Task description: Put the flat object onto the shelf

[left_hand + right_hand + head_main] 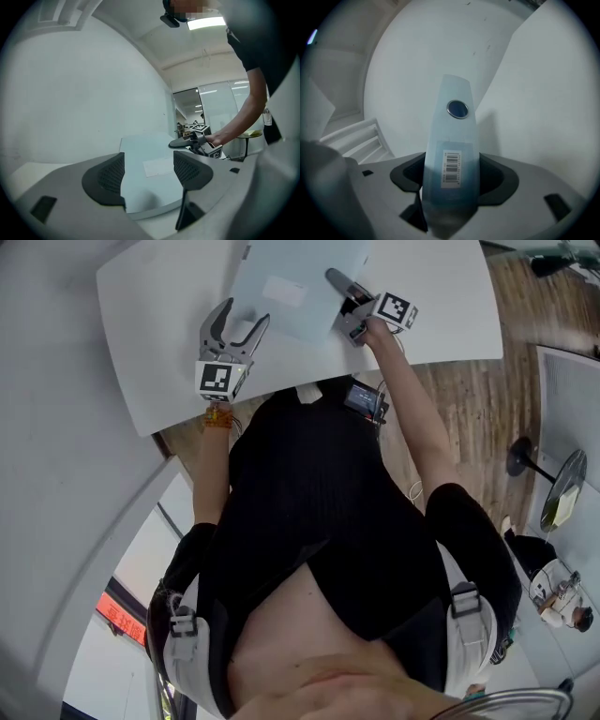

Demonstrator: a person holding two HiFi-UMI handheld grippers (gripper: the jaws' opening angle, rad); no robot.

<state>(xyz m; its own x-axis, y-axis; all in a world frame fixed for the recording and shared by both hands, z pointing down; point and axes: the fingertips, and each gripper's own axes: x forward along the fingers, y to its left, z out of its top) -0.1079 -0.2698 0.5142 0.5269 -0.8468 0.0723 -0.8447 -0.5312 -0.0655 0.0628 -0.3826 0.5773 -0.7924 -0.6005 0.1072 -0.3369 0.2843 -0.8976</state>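
The flat object [309, 268] is a pale blue sheet with a white label, and it rests on the white table [441, 296]. My right gripper [342, 292] is shut on its right edge. In the right gripper view the flat object [454, 131] stands edge-on between the jaws of the right gripper [451, 180], showing a barcode sticker and a round eyelet. My left gripper [240, 320] is open at the sheet's near left edge. In the left gripper view the flat object [150, 150] lies past the spread jaws of the left gripper [147, 173], which hold nothing. No shelf is clearly visible.
A white wall runs along the table's far and left sides. White slatted bars [356, 140] show at the left of the right gripper view. On the wooden floor to the right stands a small round side table [562, 488]. The person's body fills the lower head view.
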